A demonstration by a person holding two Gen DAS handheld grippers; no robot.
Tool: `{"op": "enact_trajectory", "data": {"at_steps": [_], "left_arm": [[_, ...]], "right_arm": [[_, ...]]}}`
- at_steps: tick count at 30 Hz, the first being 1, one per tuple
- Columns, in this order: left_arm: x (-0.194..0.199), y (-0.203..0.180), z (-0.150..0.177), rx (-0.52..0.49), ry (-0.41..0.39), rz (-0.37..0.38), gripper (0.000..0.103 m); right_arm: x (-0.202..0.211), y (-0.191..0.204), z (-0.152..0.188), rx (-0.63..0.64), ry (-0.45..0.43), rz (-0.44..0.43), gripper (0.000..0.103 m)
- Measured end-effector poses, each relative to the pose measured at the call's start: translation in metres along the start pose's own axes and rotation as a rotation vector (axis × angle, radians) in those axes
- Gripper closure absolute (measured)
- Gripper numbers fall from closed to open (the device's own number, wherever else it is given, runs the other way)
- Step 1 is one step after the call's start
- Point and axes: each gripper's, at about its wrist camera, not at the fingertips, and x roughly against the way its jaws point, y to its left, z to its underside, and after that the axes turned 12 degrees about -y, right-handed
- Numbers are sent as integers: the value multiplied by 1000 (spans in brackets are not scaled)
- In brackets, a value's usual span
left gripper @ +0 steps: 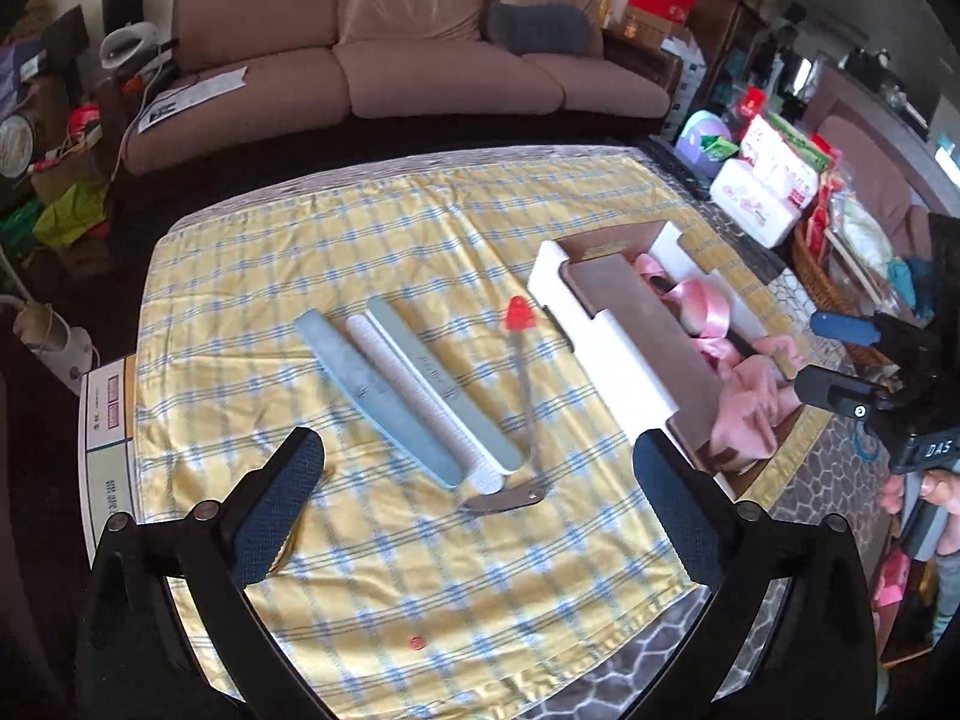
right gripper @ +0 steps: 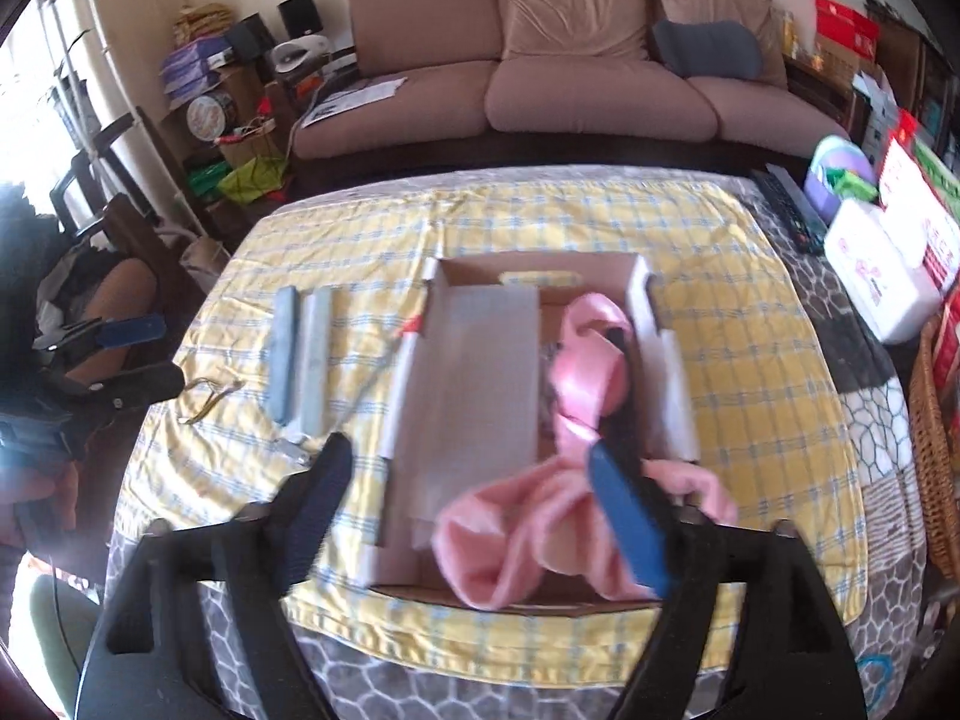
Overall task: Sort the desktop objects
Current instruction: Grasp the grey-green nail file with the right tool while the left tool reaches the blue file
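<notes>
Two wrist fisheyes, angled down over one table

The left view looks from the table's near left, the right view from above the box (right gripper: 480,396); both share the yellow checked cloth (left gripper: 384,570), box and sofa (left gripper: 390,30) beyond.

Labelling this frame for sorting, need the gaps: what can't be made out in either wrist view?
- Left wrist: white nail file partly hidden under two grey-blue nail files.
- Left wrist: print on the files too small to read.
- Right wrist: motion blur smears the open cardboard box; what lies under the pink satin ribbon and cloth is covered.
- Right wrist: small metal tool hidden behind the right gripper.
</notes>
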Motion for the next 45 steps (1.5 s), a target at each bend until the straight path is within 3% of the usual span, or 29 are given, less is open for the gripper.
{"op": "enact_trajectory", "data": {"at_steps": [3,8,18,23,30,39,42,45], "left_arm": [[6,21,10,2,-20,-71,0],[10,46,20,-7,-30,-94,0],[-14,82,31,48,-9,-83,0],[-26,109,33,156,-10,-64,0],[-36,137,33,287,-32,-11,0],[-57,135,31,325,-16,40,0],[-68,130,26,320,-1,40,0],[-83,119,16,287,24,24,0]], "right_arm": [[-15,30,-3,28,10,-6,0],[-43,68,-7,32,31,-67,0],[-89,112,-14,53,41,-70,0],[-112,116,-17,43,58,-80,3],[-157,123,-8,63,135,-95,38],[-209,122,15,106,219,-31,54],[-214,117,16,94,220,-47,54],[-213,119,15,72,239,-120,80]]}}
